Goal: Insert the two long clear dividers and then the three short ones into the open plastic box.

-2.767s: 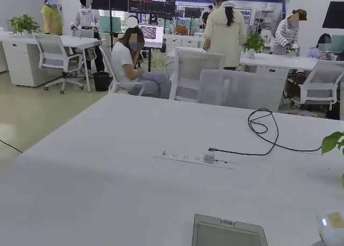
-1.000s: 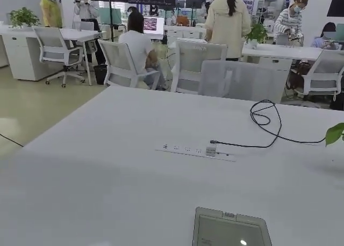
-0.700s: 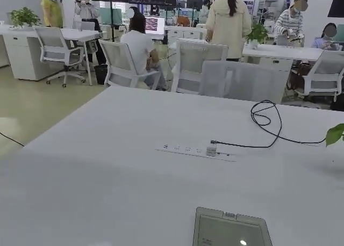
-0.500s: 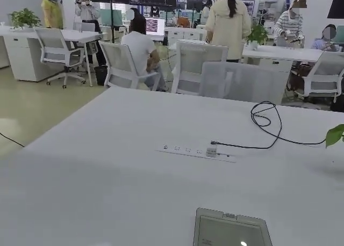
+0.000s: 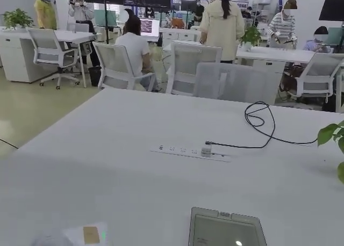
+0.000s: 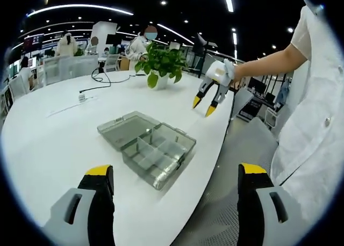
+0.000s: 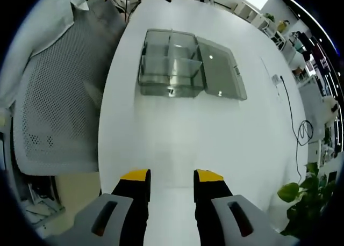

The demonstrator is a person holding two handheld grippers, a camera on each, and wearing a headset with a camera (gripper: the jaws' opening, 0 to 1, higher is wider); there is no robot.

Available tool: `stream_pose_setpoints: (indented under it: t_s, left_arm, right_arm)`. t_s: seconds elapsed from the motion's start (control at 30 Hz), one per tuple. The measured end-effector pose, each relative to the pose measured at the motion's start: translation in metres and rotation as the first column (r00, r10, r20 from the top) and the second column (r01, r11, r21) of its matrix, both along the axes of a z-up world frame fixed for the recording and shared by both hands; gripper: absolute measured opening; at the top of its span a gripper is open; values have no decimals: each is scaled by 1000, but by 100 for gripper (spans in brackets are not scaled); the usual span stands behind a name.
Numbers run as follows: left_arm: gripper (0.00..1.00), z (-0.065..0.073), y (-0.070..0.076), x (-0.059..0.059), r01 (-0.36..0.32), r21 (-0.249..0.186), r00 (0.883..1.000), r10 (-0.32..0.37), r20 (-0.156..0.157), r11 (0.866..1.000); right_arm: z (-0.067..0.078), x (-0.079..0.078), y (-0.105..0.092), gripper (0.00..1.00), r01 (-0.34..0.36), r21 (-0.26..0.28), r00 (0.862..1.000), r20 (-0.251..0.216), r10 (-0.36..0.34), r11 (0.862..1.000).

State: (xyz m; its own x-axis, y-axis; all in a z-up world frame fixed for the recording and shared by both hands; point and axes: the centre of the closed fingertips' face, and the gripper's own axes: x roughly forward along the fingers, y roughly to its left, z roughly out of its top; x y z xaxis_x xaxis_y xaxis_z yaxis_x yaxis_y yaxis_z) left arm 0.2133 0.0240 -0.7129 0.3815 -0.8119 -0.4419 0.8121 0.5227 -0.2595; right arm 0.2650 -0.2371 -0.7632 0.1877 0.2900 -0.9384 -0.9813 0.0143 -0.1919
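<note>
The clear plastic box (image 6: 158, 152) lies on the white table (image 6: 59, 133) near its edge, with its lid (image 6: 126, 129) folded flat beside it. Clear dividers split its inside into several compartments. My left gripper (image 6: 176, 169) is open wide, hovering short of the box and holding nothing. Beyond the box my right gripper (image 6: 202, 106) hangs in the air off the table edge. In the right gripper view, the right gripper (image 7: 172, 175) is open by a narrow gap above bare table, well back from the box (image 7: 171, 63). The lid (image 5: 227, 231) shows at the bottom of the head view.
A potted plant (image 6: 161, 66) stands behind the box. A power strip (image 5: 189, 151) and a black cable (image 5: 260, 129) lie mid-table. A mesh chair (image 7: 54, 95) stands against the table edge by the box. Office chairs and several people are beyond the table.
The head view has shifted slightly. A blurred white part with a tan patch now shows at its bottom left edge. The lid lies as before.
</note>
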Motion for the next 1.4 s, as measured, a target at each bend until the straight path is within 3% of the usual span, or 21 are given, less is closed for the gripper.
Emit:
stream_pose_setpoints:
  t_s: [0.2,0.27,0.33,0.47,0.53,0.63,0.7,0.83,0.87,0.9,1.0,1.2,1.4]
  left_arm:
    - [94,35,-24,8,-23,-135,999,17,-45,991]
    - [91,43,-31,10,-50,-179,996,35,-86,983]
    - [87,54,-40,10,-55,-242,993,27,-119,969]
    - [78,71,-57,15,-131,-378,967,34,-254,917]
    - [72,73,-63,14,-140,-396,958,24,-284,907]
    - [62,71,-73,14,-150,-397,945,14,-327,906]
    - [57,67,-80,11,-169,-393,921,3,-390,904]
    - [45,66,-89,10,-189,-412,900,-10,-436,892]
    - [41,68,-91,9,-191,-422,897,-17,-441,886]
    - [38,70,-94,8,-203,-440,886,-28,-463,875]
    - [33,72,-100,5,-200,-453,873,-51,-485,869]
    - [12,68,-109,-4,-170,-453,861,-91,-500,875]
    - [3,66,-112,-9,-165,-456,855,-103,-508,874]
  right_arm:
    - [42,-7,41,33,-12,57,998,62,9,998]
    - [52,-9,52,33,-22,77,997,77,16,997]
    - [61,-12,63,33,-27,93,996,90,19,995]
    - [83,-21,91,33,-45,129,993,114,31,991]
    - [90,-25,100,33,-59,140,992,123,42,988]
    - [101,-34,120,33,-82,165,989,132,60,983]
    - [107,-38,130,33,-97,178,988,139,72,979]
    - [115,-43,143,33,-114,188,985,152,86,976]
    - [117,-45,146,33,-119,191,984,155,90,974]
    - [118,-47,150,33,-120,198,984,153,90,973]
    - [118,-54,156,33,-133,201,983,153,103,971]
    - [118,-57,161,33,-157,181,977,169,126,971]
    - [121,-58,163,33,-156,185,977,173,124,970]
